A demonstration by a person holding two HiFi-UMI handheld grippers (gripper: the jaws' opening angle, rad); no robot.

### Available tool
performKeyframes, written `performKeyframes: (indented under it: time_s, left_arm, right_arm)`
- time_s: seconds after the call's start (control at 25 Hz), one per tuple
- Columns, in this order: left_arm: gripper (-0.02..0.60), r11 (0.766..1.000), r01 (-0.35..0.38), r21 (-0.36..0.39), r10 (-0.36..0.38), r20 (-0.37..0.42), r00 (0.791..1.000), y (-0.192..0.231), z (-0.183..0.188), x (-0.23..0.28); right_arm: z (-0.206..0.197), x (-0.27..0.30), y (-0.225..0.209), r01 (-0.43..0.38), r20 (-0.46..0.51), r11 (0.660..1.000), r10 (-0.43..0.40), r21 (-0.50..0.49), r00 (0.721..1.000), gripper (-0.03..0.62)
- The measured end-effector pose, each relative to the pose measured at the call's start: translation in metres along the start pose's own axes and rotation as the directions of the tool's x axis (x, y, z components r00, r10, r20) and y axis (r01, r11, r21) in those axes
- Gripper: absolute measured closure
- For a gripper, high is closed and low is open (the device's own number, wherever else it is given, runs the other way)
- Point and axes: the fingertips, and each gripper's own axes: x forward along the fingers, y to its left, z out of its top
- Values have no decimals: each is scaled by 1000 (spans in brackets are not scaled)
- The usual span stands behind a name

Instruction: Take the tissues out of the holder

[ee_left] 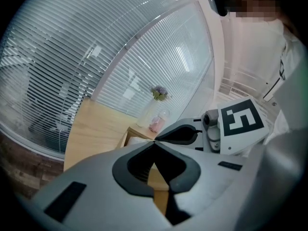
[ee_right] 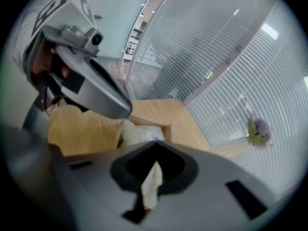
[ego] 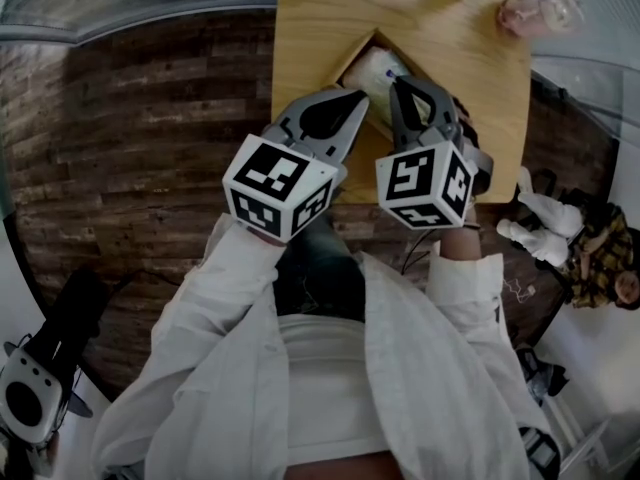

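Note:
A wooden tissue holder (ego: 349, 48) stands on a light wooden table (ego: 305, 28), with a white tissue pack (ego: 371, 69) inside it. Both grippers hover just above the holder's near side. My right gripper (ego: 398, 82) is shut on a white tissue (ee_right: 152, 181), which shows through the gap behind its closed tips (ee_right: 155, 143). The tissue pack (ee_right: 136, 132) and the holder's rim (ee_right: 167, 127) lie just beyond. My left gripper (ego: 360, 95) is shut with nothing in it (ee_left: 154, 142). It hangs beside the right gripper (ee_left: 182, 134), their tips close together.
A glass vase with a purple flower (ego: 545, 6) and a pink item (ee_left: 155, 124) stand at the table's far corner. Glass walls with blinds (ee_left: 96, 47) rise behind the table. White and patterned figures (ego: 560, 233) sit on the floor to the right. The floor is dark wood planks (ego: 140, 148).

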Motion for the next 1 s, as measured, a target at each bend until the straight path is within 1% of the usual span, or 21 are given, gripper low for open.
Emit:
performKeyframes:
  time_s: [0.16,0.32,0.56,0.76,0.84,1.0]
  left_arm:
    - [574,1000,5,19,-5,12,1000,0,7,-5]
    - [574,1000,6,22,-7,25,1000,-1,14,-14]
    - [574,998,25,64,-28,43,999,-18,31,-13]
    - [574,991,52,121,-61,68,996,-33,54,-10]
    - [574,987,60,147,-71,69,995,-42,61,-8]
    - [574,973,82,217,-104,93,990,-57,87,-5]
  right_arm:
    - [5,-6,-3,19,21,1000,-19,16,1000,580]
    - [13,-17,-5,47,41,998,-48,32,998,580]
    - [19,-45,-31,124,71,990,-129,66,989,580]
    - [27,-67,-55,198,116,975,-209,99,971,580]
    - [27,-79,-63,213,134,970,-228,121,964,580]
    - [30,-98,-82,255,175,950,-286,182,942,580]
